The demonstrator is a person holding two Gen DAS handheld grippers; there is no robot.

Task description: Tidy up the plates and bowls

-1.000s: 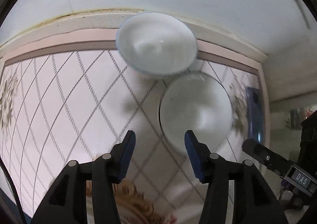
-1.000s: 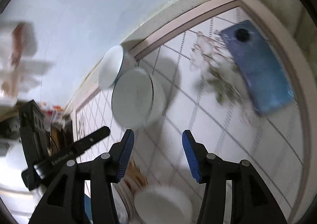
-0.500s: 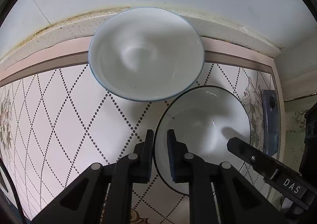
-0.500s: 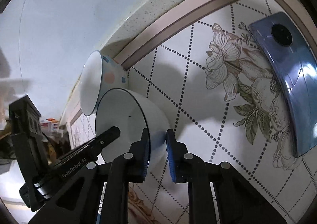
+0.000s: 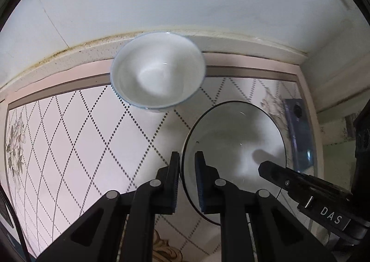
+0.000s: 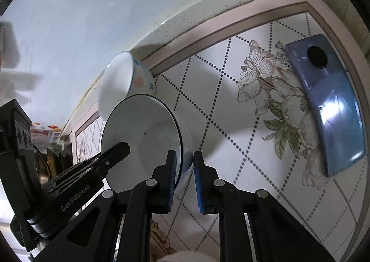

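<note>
Pinching the dark-rimmed bowl [image 5: 233, 146] from two sides, both my grippers are nearly closed on its thin rim. My left gripper [image 5: 186, 183] has its fingers [image 5: 174, 183] on the rim at the bowl's left edge, one inside and one outside. My right gripper [image 6: 183, 183] holds the opposite edge in the same way, the wall between its blue pads. This bowl is white and glossy inside, with a thin dark line around the rim. In the left wrist view its mouth faces up to the camera. A second bowl [image 5: 158, 74], white with a blue rim, stands behind it near the wall, with pink and blue marks on its outside. Both are on the desk [image 5: 76, 137], which has a dotted diamond pattern. A blue phone [image 6: 328, 102] lies well to the right.
</note>
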